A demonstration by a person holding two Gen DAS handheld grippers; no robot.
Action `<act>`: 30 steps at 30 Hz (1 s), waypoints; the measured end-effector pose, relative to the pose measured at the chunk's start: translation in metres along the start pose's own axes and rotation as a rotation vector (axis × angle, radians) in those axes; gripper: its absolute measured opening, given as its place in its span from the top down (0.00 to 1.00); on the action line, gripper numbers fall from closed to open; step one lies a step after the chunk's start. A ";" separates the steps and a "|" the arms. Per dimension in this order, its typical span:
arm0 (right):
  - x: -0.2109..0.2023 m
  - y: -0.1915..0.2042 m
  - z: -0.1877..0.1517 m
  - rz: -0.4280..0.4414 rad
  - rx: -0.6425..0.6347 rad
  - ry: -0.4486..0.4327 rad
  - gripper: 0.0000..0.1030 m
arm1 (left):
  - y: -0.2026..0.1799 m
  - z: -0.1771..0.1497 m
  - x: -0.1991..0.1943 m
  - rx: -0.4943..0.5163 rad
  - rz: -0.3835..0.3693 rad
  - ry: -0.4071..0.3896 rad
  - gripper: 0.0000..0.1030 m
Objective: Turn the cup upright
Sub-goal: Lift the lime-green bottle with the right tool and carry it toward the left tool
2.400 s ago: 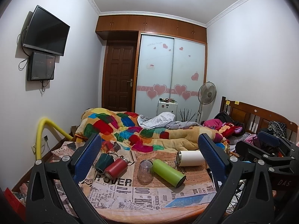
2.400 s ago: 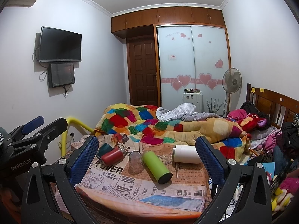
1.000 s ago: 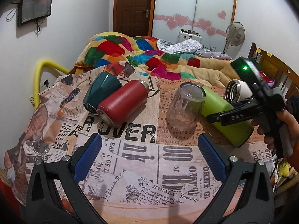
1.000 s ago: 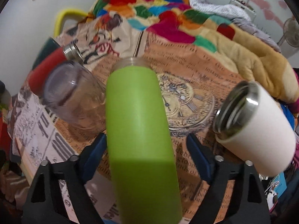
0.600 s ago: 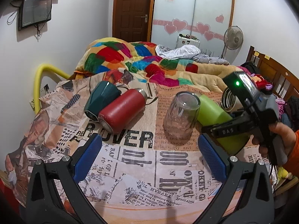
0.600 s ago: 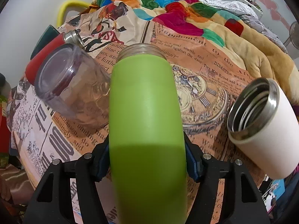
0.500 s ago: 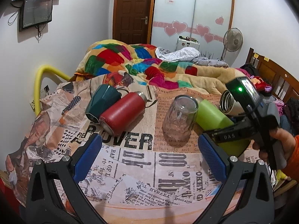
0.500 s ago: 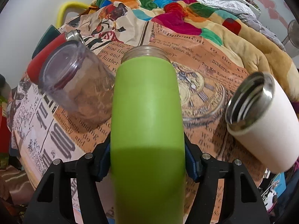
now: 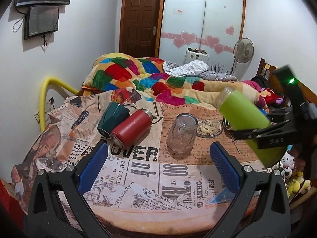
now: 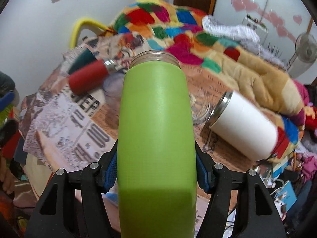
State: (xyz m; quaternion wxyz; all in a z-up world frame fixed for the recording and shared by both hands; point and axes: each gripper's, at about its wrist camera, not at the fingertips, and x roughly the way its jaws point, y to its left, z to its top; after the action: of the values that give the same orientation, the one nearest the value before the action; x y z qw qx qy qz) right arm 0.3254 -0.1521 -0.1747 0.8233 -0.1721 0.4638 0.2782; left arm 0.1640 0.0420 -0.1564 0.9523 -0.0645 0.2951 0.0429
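The round table (image 9: 138,214) wears a newspaper-print cloth (image 9: 138,170). The right gripper (image 10: 156,170) squeezes the green cup (image 10: 156,138) near its bottom and holds it in the air, tilted, mouth pointing up and away. The left gripper (image 9: 158,158) waits low at the table's near edge, jaws wide apart, holding nothing. A red bottle (image 9: 130,128), a white cup (image 10: 245,127) and a dark green cup (image 9: 112,118) lie sideways. A clear glass (image 9: 182,132) sits upside down.

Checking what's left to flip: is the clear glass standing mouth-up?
No, the clear glass stands mouth-down on the table, base on top.
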 end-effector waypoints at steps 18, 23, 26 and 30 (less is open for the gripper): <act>0.030 0.090 -0.011 0.182 -0.158 0.001 0.40 | 0.026 -0.016 -0.031 -0.040 0.051 0.015 0.00; 0.088 0.100 -0.024 0.177 -0.178 0.112 0.40 | 0.039 -0.031 -0.018 -0.066 0.071 0.071 0.00; 0.112 0.102 -0.030 0.178 -0.182 0.160 0.40 | 0.044 -0.039 -0.007 -0.082 0.073 0.102 0.00; 0.126 0.109 -0.033 0.132 -0.227 0.176 0.40 | 0.049 -0.048 0.004 -0.096 0.075 0.139 0.00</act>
State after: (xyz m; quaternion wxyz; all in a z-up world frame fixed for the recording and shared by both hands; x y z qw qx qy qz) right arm 0.2878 -0.0465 -0.3023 0.7346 -0.2568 0.5102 0.3661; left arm 0.1345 0.0836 -0.2031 0.9230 -0.1019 0.3604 0.0881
